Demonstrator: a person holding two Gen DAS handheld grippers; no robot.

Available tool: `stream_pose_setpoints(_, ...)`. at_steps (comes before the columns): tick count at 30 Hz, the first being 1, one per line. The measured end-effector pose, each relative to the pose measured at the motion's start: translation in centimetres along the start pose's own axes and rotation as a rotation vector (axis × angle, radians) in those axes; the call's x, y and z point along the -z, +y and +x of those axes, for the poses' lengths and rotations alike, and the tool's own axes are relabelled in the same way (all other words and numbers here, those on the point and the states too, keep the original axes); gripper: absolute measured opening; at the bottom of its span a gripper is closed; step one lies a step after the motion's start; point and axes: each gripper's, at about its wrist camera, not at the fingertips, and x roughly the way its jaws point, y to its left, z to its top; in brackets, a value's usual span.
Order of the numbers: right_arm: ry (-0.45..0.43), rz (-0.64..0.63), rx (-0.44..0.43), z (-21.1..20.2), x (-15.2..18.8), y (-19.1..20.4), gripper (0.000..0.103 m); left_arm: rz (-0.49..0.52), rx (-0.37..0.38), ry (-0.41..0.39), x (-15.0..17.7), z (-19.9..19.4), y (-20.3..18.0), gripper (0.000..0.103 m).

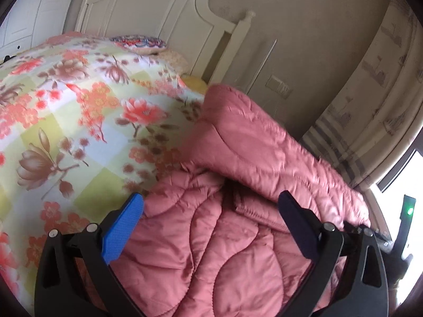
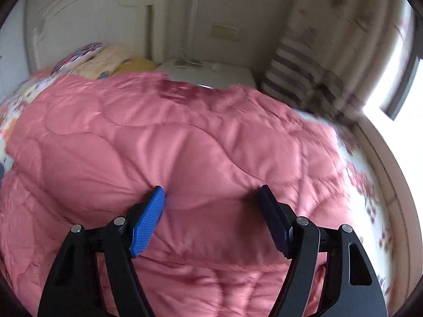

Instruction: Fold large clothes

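Note:
A large pink quilted coat (image 1: 227, 240) lies on a bed covered by a floral blanket (image 1: 66, 111). One part of it, perhaps a sleeve (image 1: 253, 137), stretches toward the far right corner of the bed. My left gripper (image 1: 211, 198) hangs open above the coat's near part, its blue pads (image 1: 121, 232) spread wide with nothing pinched. In the right wrist view the coat (image 2: 171, 145) fills the middle, puffed and creased. My right gripper (image 2: 210, 190) stands open just over it, and its pads (image 2: 148, 224) do not press the fabric.
A white headboard (image 1: 158, 13) and pillows (image 1: 140, 43) sit at the far end of the bed. A white bedside cabinet (image 2: 211, 72) stands beyond the coat, with a curtain (image 2: 317, 60) and a bright window (image 2: 391, 84) to the right. A black device with a green light (image 1: 409, 211) shows at the right edge.

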Motion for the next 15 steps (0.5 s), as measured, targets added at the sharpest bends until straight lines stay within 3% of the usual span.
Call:
stream_pose_setpoints(3, 0.002, 0.040, 0.005, 0.3, 0.8, -2.0, 0.077, 0.046, 0.087, -0.063, -2.0, -1.5, -1.5, 0.100)
stream_pose_setpoints(5, -0.003, 0.049, -0.010, 1.1, 1.3, -2.1, 0.078, 0.099, 0.171, -0.064, -4.0, -1.5, -3.1, 0.101)
stream_pose_setpoints(7, 0.008, 0.065, -0.023, 1.5, 1.2, -2.3, 0.078, 0.129, 0.276, 0.017, -5.9, 0.5, -4.1, 0.101)
stream_pose_setpoints(9, 0.008, 0.071, -0.025, 1.6, 1.3, -2.4, 0.078, 0.109, 0.329, 0.083, -6.8, 3.1, -3.8, 0.101)
stream_pose_setpoints(10, 0.005, 0.072, -0.027, 1.5, 1.4, -2.4, 0.078, 0.090, 0.356, 0.153, -6.9, 5.5, -3.1, 0.101)
stream_pose_setpoints(13, 0.005, 0.084, -0.043, 1.4, 1.4, -2.8, 0.078, 0.049, 0.321, 0.309, -6.2, 10.7, -1.2, 0.098)
stream_pose_setpoints(15, 0.003, 0.091, -0.065, 1.4, 1.4, -3.0, 0.079, 0.044, 0.332, 0.299, -6.9, 10.4, -1.0, 0.098)
